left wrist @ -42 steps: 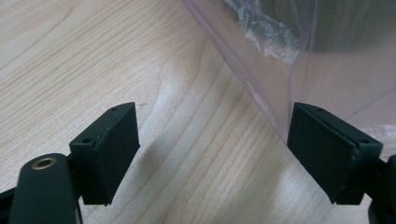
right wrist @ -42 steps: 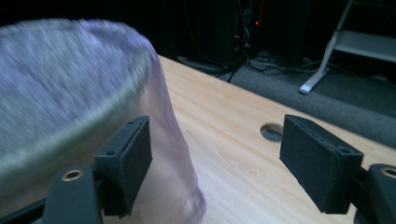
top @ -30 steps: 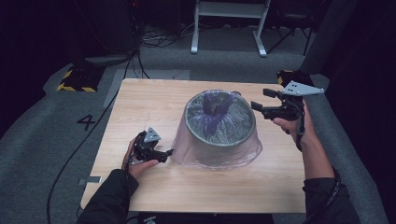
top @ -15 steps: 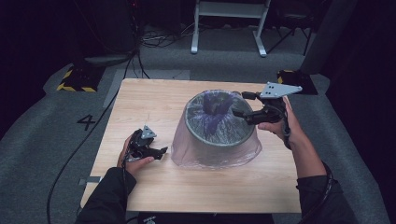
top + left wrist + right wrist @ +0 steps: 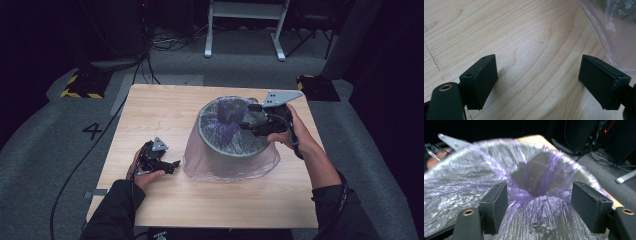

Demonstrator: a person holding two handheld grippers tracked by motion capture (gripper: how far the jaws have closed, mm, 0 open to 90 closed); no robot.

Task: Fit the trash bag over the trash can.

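My right claw hangs over the open top of the bin, coming in from its far right edge. Its jaws stand wide apart and have just been closing a little; the thin purple bag that lines the bin bulges up between them. I cannot tell whether the pads touch the film, and they are not pinching it. Straight ahead of this claw, past the bulge, the bag sinks into a dark hollow down the middle of the bin. The bag's rim spreads out to both sides of the jaws and drapes over the bin's edge.

My left claw sits low over the wooden table, to the left of the bin and near its foot. Its jaws are wide open with nothing between them but bare wood. The clear skirt of the bag lies on the table just beyond and to the right of its right pad, close by but not touching it as far as I can see.

The two claws are well apart, with the bin's left wall between them.
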